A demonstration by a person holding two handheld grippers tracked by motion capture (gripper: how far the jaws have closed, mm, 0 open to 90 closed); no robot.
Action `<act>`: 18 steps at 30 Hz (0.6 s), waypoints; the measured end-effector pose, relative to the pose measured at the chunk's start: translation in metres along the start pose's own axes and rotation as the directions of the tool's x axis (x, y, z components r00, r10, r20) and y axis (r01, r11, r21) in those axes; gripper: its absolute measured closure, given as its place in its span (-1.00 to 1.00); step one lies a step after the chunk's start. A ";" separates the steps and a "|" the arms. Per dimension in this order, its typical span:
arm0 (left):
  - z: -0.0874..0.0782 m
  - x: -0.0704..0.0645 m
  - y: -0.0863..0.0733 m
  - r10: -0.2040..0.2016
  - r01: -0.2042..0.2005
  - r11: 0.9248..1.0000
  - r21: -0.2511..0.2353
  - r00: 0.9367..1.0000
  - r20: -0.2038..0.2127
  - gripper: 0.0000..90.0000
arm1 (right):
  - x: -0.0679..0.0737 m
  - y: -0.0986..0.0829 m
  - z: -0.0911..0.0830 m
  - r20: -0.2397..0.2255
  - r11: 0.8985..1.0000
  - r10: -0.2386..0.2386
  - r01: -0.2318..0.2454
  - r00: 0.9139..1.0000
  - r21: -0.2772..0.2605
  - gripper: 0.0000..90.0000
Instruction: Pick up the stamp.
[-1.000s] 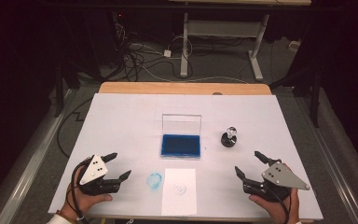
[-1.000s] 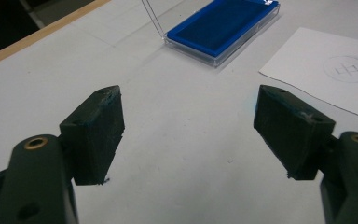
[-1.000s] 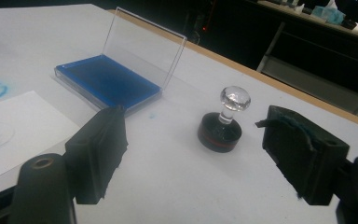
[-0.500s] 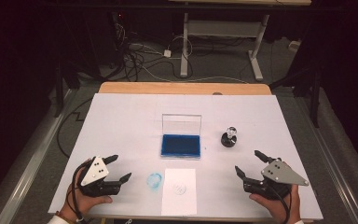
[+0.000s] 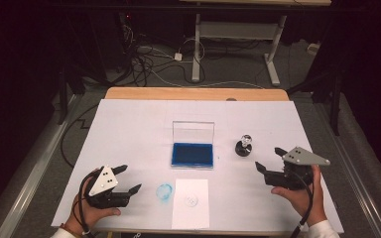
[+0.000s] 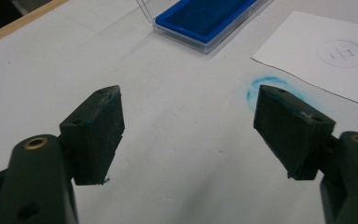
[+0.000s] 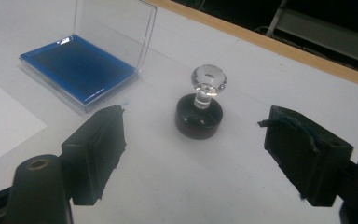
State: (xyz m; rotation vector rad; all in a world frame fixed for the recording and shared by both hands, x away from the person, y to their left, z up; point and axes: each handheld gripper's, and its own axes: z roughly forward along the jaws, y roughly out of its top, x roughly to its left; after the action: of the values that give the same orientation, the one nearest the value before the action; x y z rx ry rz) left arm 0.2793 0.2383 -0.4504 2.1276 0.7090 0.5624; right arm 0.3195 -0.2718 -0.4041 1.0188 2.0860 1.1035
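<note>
The round black stamp with a clear faceted knob stands upright just right of the open blue ink pad, at 11 o'clock from the nearer right gripper, whose jaws are spread wide and empty like those of the left gripper.

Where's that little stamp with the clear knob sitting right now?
The stamp stands upright on the table's right half in the high view, just right of the blue ink pad and ahead of the open right gripper.

No readable text is showing; the paper sheet is bearing only a faint circular stamp mark.
</note>
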 end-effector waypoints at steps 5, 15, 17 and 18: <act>0.000 -0.001 0.000 0.005 -0.005 1.000 0.006 1.000 0.002 -0.48 | -0.008 0.012 0.016 -0.022 0.999 -0.008 0.009 1.000 0.043 -0.55; 0.002 0.000 -0.001 0.006 -0.006 1.000 0.018 1.000 0.008 -0.48 | -0.020 0.025 0.063 -0.044 0.987 -0.008 0.015 0.999 0.159 -0.54; 0.003 0.000 -0.001 0.005 -0.006 1.000 0.019 1.000 0.008 -0.48 | -0.023 0.026 0.071 -0.055 0.984 0.008 0.002 0.998 0.178 -0.54; 0.003 -0.001 -0.001 0.007 -0.008 1.000 0.022 1.000 0.009 -0.48 | -0.025 0.027 0.078 -0.058 0.983 0.018 -0.007 0.998 0.183 -0.51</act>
State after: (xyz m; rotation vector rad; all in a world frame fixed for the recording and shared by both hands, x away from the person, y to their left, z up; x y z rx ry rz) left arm 0.2804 0.2368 -0.4533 2.1526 0.7053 0.5507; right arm 0.4019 -0.2495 -0.4171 1.0981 2.2651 0.9729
